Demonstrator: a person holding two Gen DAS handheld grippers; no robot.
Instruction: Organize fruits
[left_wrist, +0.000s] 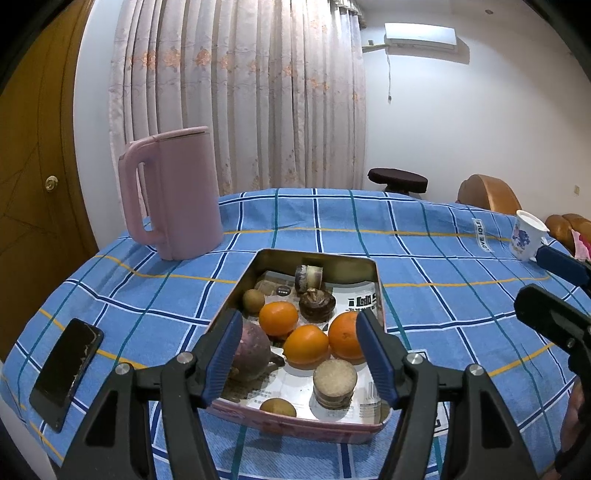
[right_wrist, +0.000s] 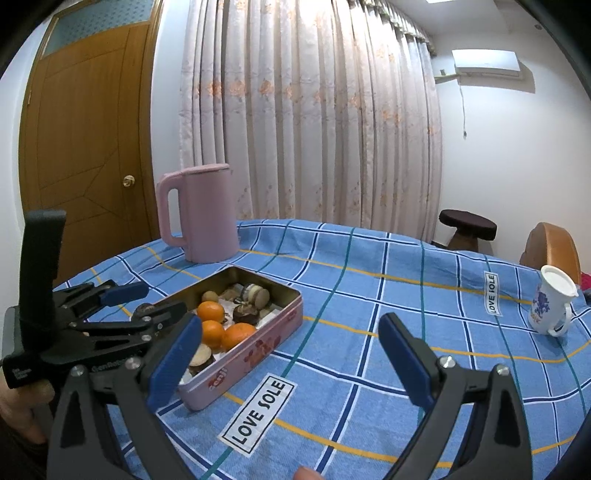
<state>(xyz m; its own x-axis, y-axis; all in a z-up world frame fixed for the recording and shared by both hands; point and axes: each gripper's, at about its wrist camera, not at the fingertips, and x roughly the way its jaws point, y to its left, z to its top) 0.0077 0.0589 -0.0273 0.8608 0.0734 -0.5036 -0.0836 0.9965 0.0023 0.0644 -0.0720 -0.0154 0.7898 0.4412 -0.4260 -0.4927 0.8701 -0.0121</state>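
A pink metal tin (left_wrist: 365, 266) (right_wrist: 258, 350) sits on the blue checked tablecloth. It holds three oranges (left_wrist: 277, 317) (right_wrist: 210, 311), small brown kiwis (left_wrist: 253, 300), a purple round fruit (left_wrist: 251, 350), a dark mangosteen (left_wrist: 317, 304) and round cakes (left_wrist: 334, 380). My left gripper (left_wrist: 297, 354) is open and empty, held just above the tin's near end, its fingers either side of the oranges. It also shows in the right wrist view (right_wrist: 147, 301). My right gripper (right_wrist: 290, 354) is open and empty over bare cloth to the right of the tin.
A pink kettle (left_wrist: 173, 192) (right_wrist: 201, 212) stands behind the tin at the left. A black phone (left_wrist: 66, 373) lies at the left edge. A white mug (left_wrist: 526, 236) (right_wrist: 552, 306) stands at the far right. A stool (right_wrist: 467, 225) and chair are beyond the table.
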